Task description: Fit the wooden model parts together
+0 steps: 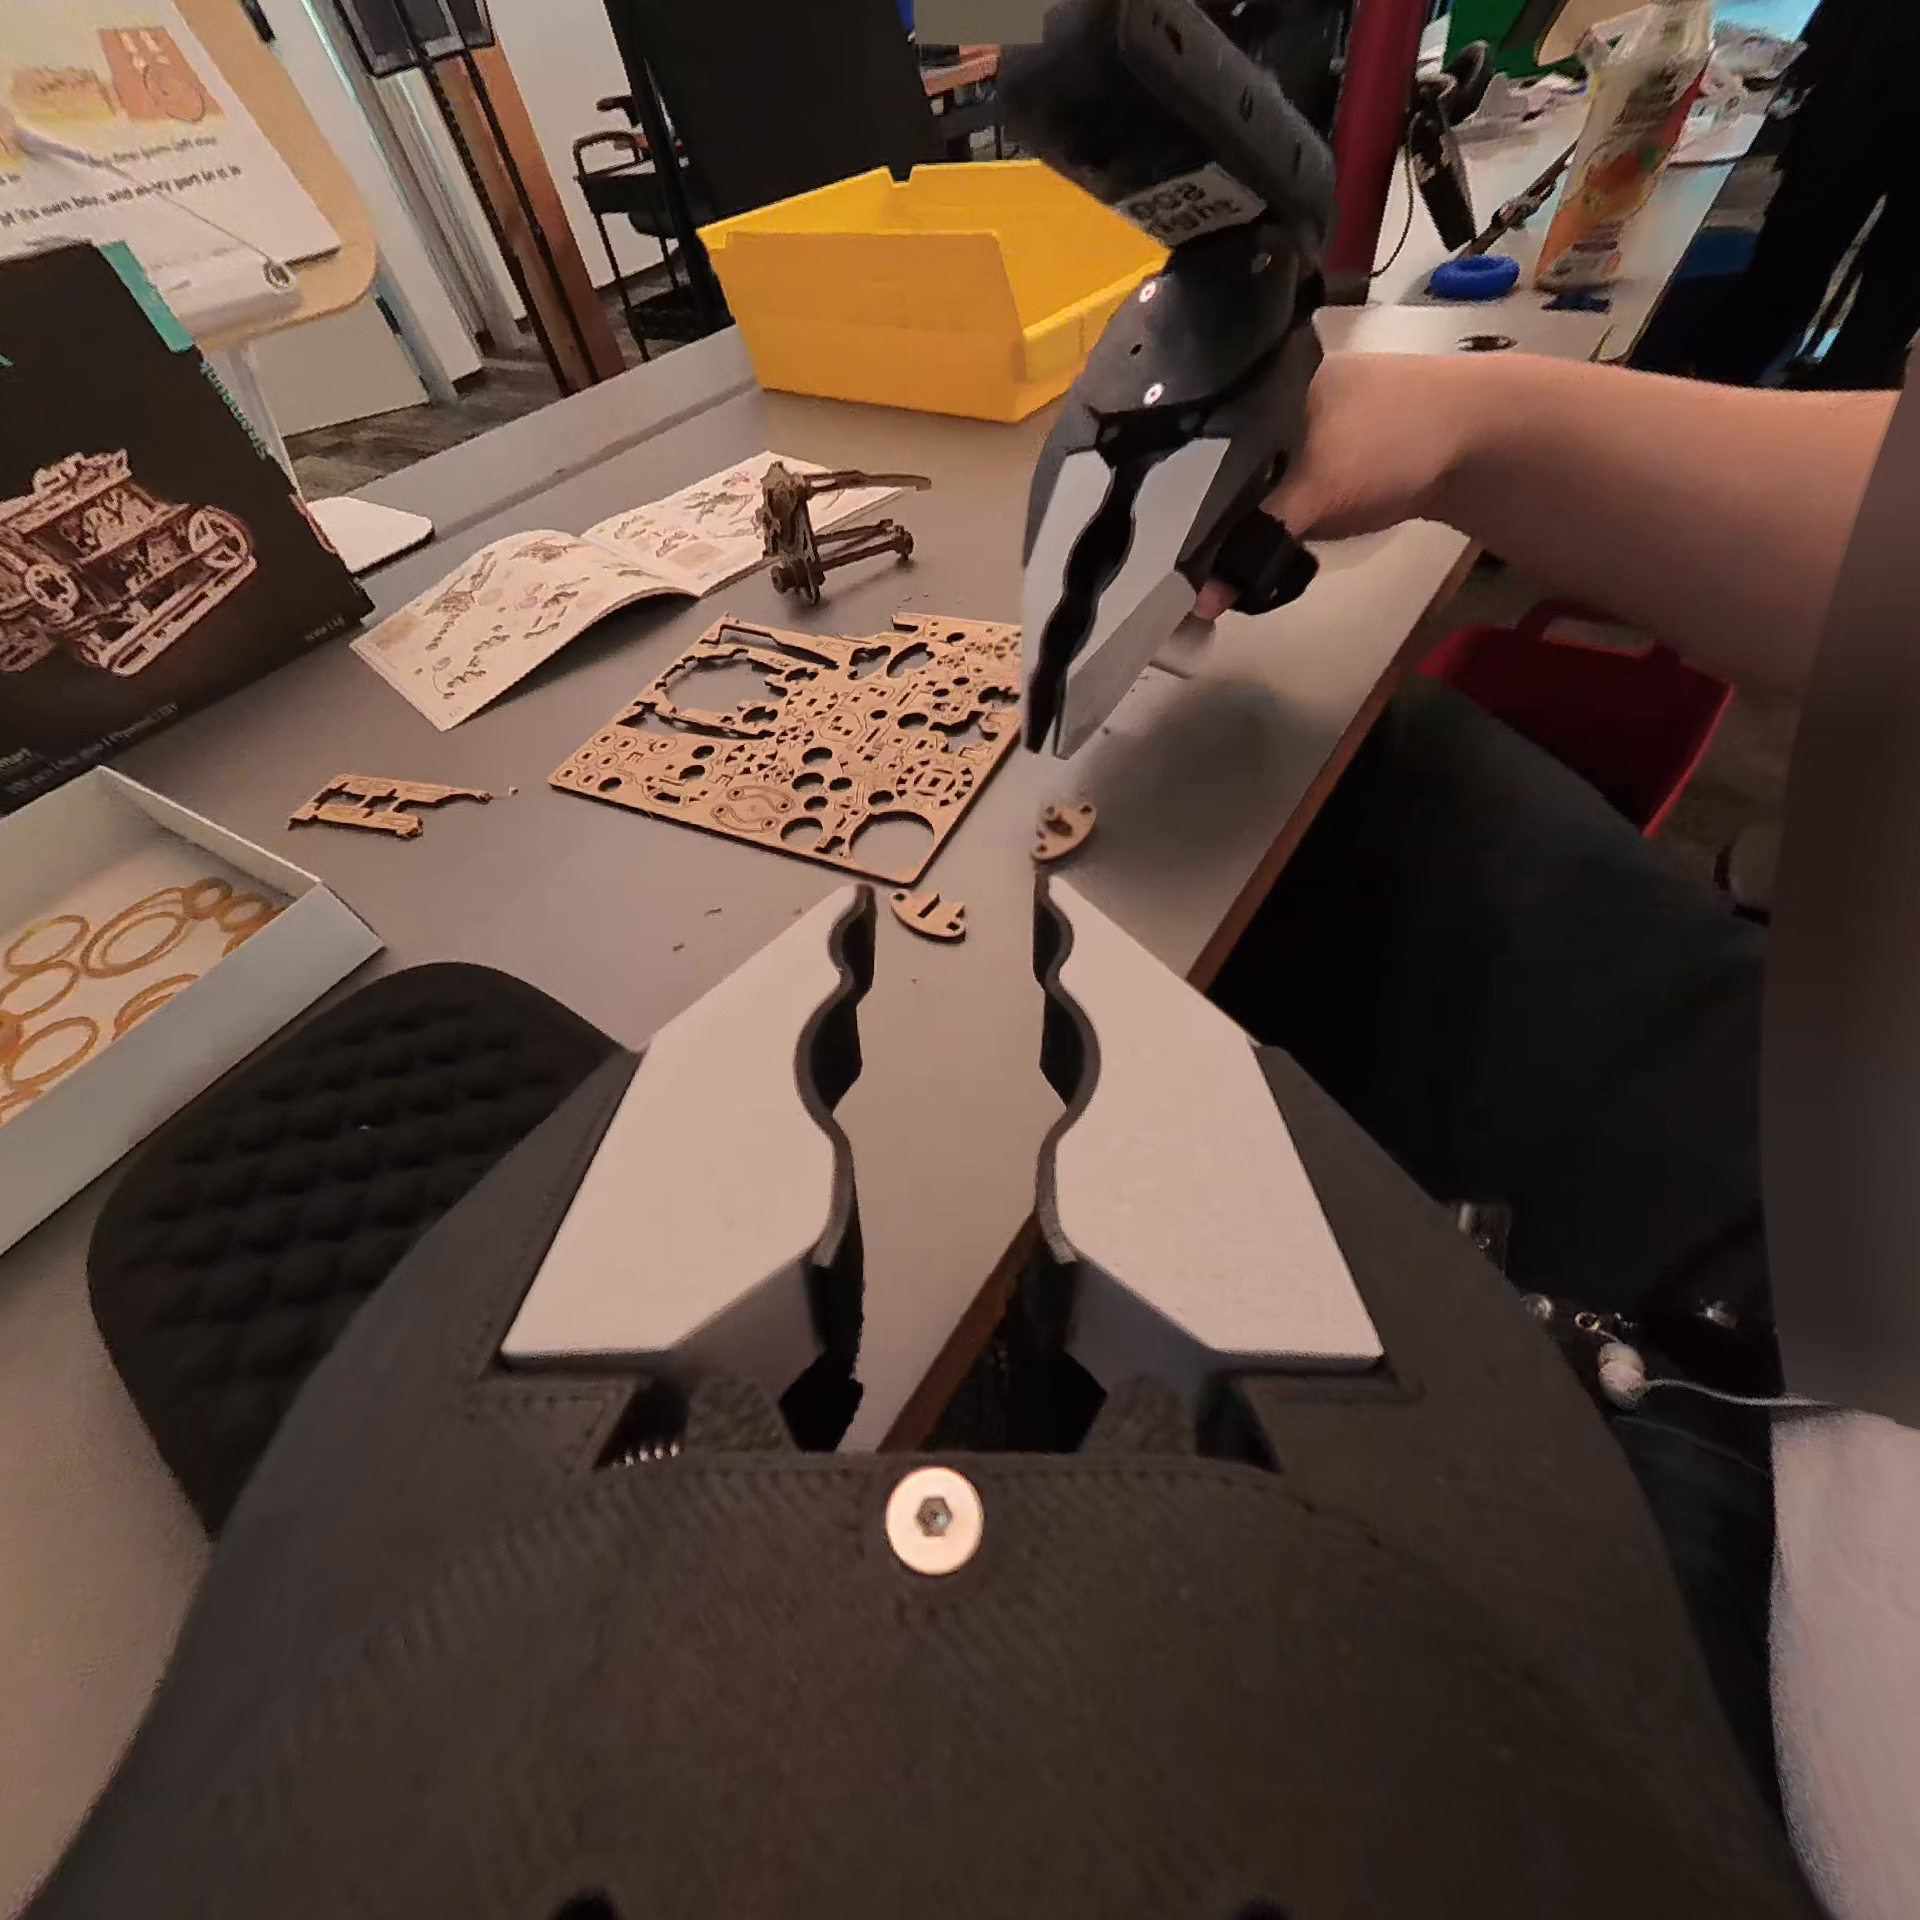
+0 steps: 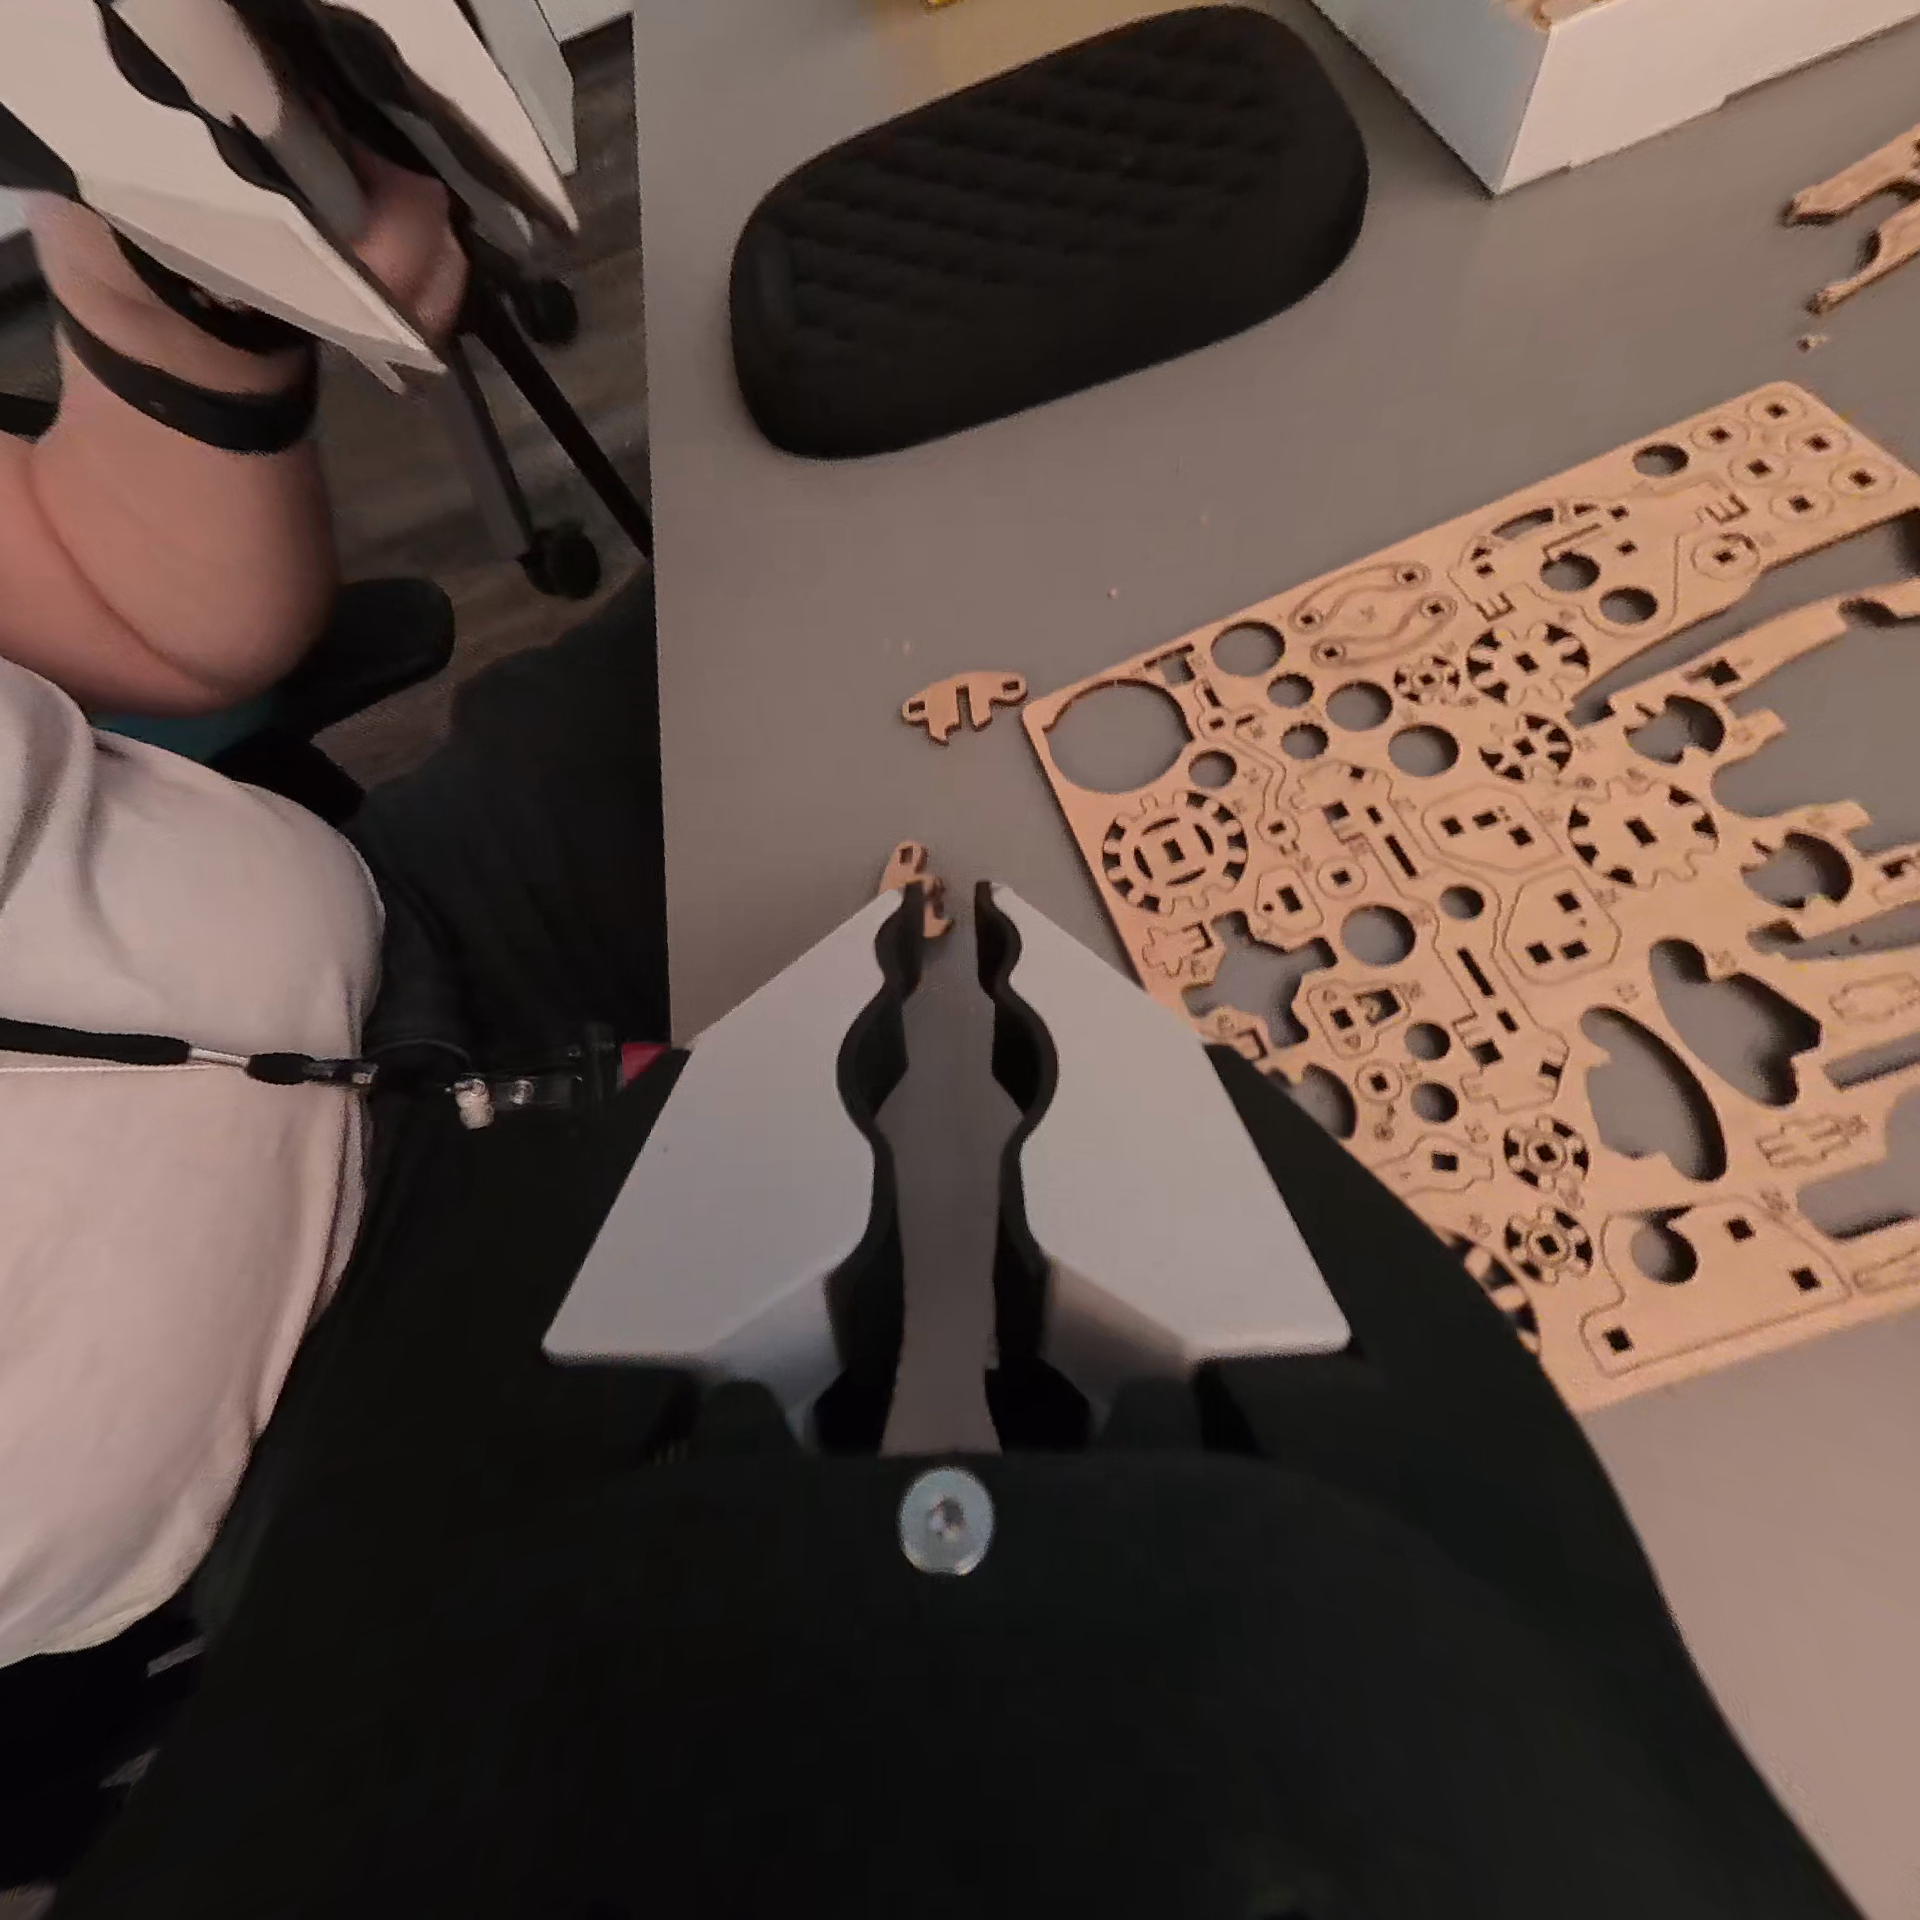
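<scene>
My left tool [image 1: 951, 899] is released, its two grey fingers spread with bare worktop [image 1: 623, 914] showing between them, and it grips nothing. Just past its fingertips, between them, lies a small oval wooden piece [image 1: 928, 914] flat on the grey surface. A little farther out and toward my right sits a second small oval piece [image 1: 1064, 829], close to the worktop's near edge.

My right tool [image 1: 1049, 740] hangs above that second piece, pointing down at it, its fingers nearly closed but with a narrow gap and nothing between them. In its own view the right tool [image 2: 951, 888] shows that same narrow gap, and the small piece [image 2: 914, 883] lies on the worktop right at its left fingertip, partly hidden by it; I cannot tell if the finger touches it. The other oval piece [image 2: 964, 704] lies a bit farther ahead of that tool.

Beyond my left tool, ahead and slightly left, the punched wooden sheet [image 1: 800, 743] lies flat with many holes where parts have come out. Left of the sheet rests a narrow wooden offcut [image 1: 379, 805]. Farther ahead an open instruction booklet [image 1: 582, 587] lies on the worktop, with a small part-built wooden model [image 1: 821, 530] standing at its far right corner. Close by on my left is a black padded rest [image 1: 312, 1143], and beyond it a white box of thin wooden rings [image 1: 135, 966]. A yellow bin [image 1: 914, 281] stands at the far end.
</scene>
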{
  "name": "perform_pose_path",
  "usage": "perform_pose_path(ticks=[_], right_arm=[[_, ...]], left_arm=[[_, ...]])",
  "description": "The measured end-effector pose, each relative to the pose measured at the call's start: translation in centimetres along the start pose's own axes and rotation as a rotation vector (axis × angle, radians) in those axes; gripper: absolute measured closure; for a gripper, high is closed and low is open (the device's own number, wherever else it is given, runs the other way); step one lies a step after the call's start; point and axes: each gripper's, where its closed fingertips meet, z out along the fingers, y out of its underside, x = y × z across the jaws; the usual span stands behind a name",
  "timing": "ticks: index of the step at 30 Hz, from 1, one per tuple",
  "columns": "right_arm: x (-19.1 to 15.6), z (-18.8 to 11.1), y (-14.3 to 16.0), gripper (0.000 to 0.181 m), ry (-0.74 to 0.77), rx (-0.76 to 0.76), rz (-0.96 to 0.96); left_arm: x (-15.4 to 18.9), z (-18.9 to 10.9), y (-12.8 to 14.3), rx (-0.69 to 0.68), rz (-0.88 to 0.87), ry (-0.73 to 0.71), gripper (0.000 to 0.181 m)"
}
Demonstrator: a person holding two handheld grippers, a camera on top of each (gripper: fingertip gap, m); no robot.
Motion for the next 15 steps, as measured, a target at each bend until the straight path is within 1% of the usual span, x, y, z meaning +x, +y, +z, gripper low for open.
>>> perform_pose_path(ticks=[2, 6, 9, 11, 15], right_arm=[[0.1, -0.1, 0.4, 0.172, 0.01, -0.012, 0.016], [1.8, -1.3, 0.4, 0.162, 0.112, -0.003, 0.002], [2.6, -3.9, -0.8, 0.16, 0.196, 0.093, -0.007], [2.9, -5.9, -1.1, 0.157, 0.28, 0.162, -0.02], [2.8, -9.1, -0.5, 0.154, 0.483, 0.236, -0.161]], left_arm=[[0.0, -0.4, 0.2, -0.018, -0.012, -0.013, 0.15], [-0.1, -1.5, 0.3, -0.016, -0.023, -0.032, 0.15], [-0.8, -2.5, 0.7, -0.013, -0.029, -0.055, 0.15], [-1.3, -2.9, 1.2, -0.005, -0.039, -0.063, 0.15], [-2.5, -3.0, 1.9, 0.024, -0.059, -0.079, 0.149]])
